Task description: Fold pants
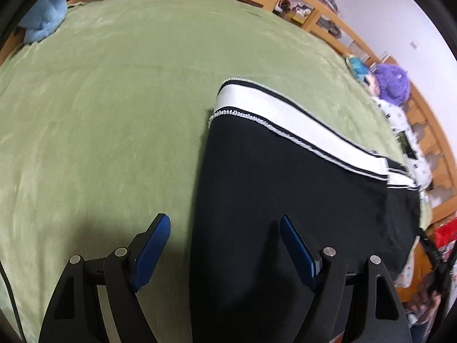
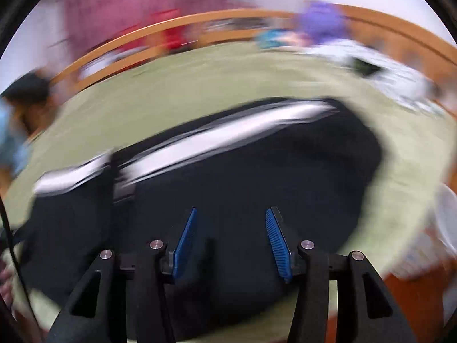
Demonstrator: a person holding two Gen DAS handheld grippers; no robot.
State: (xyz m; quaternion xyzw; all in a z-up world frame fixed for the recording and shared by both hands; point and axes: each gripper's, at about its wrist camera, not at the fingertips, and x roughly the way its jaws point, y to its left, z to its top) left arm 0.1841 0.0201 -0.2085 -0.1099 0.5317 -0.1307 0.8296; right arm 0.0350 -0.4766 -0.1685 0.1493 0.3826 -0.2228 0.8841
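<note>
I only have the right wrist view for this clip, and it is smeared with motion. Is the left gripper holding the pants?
Observer: No. In the left wrist view the left gripper is open, with nothing between its fingers; one finger is over the pants, the other over the green blanket.
Reviewer: Is that white stripe a side stripe?
Observer: There it is sharp: a white band with beaded trim on both edges.
Reviewer: Anything else on the bed?
Observer: A light blue fluffy cloth lies at the far left corner.
</note>
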